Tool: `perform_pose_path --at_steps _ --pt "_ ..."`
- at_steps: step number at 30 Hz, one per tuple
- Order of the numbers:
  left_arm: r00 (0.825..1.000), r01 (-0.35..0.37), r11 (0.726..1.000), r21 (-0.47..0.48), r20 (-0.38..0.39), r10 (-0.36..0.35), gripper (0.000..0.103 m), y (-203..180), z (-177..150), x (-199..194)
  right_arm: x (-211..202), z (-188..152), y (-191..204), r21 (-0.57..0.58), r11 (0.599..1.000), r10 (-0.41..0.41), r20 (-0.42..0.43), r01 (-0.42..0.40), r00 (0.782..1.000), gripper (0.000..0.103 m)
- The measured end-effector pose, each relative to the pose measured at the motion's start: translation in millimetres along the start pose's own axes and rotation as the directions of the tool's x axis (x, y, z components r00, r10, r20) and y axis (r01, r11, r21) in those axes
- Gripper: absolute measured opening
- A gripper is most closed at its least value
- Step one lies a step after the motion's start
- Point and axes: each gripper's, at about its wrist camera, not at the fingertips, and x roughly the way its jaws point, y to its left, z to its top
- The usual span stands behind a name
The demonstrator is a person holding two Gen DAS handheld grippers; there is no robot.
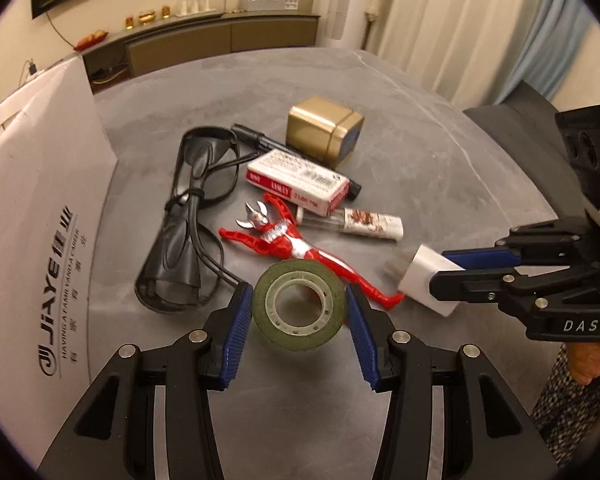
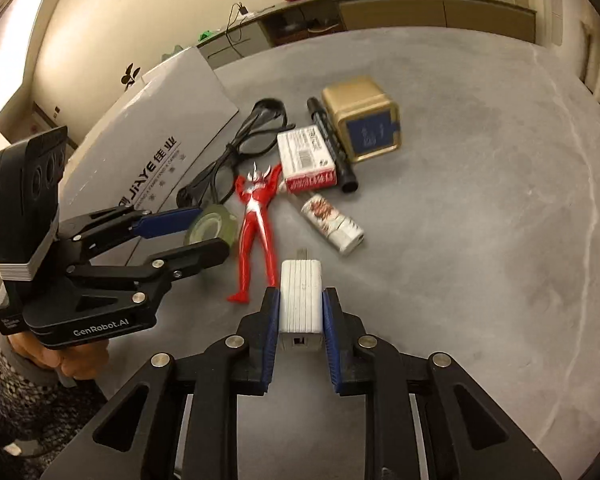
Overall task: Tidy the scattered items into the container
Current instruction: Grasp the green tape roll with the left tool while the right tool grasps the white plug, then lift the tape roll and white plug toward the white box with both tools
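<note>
My left gripper (image 1: 298, 292) is shut on a green tape roll (image 1: 300, 276), its blue pads pressed against both sides just above the grey table (image 1: 420, 152). My right gripper (image 2: 301, 292) is shut on a white charger plug (image 2: 301, 300), prongs pointing forward. It comes in from the right in the left wrist view as right gripper (image 1: 438, 270). The white cardboard box (image 1: 40, 220) printed JIAYE stands at the left. On the table lie black glasses (image 1: 192, 216), a red figure (image 1: 292, 240), a red-white pack (image 1: 300, 180), a black marker (image 1: 260, 140), a gold tin (image 1: 324, 130) and a white tube (image 1: 364, 222).
A person's hand (image 2: 72, 364) in a speckled sleeve grips the left gripper's handle. A low sideboard (image 1: 220, 36) with glasses and ornaments runs along the far wall, and curtains (image 1: 440, 20) hang at the right. Bare grey tabletop (image 2: 480, 240) lies right of the items.
</note>
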Motion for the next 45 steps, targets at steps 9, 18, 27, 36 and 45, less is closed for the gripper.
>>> perform_pose_path --at_steps 9,18,27,36,45 --pt "0.998 -0.056 0.998 0.027 -0.001 0.056 0.051 -5 -5 17 15 -7 20 -0.101 0.991 -0.089 -0.028 0.086 0.996 0.026" --pt "0.999 -0.030 0.999 -0.011 0.028 0.030 0.050 0 -1 1 6 0 18 -0.084 0.993 -0.083 0.012 0.084 0.996 0.023" --pt "0.990 0.008 1.000 -0.016 0.144 -0.006 0.050 3 7 -53 -19 20 45 -0.099 0.994 -0.044 0.101 0.054 0.994 0.023" --pt "0.970 -0.008 0.998 -0.064 0.244 0.023 0.050 22 17 -99 -19 43 76 -0.135 0.989 -0.047 0.142 0.066 0.989 0.023" --pt "0.942 -0.024 0.990 -0.141 0.329 0.070 0.050 54 27 -140 -36 72 110 -0.144 0.988 -0.021 0.258 0.060 0.966 0.023"
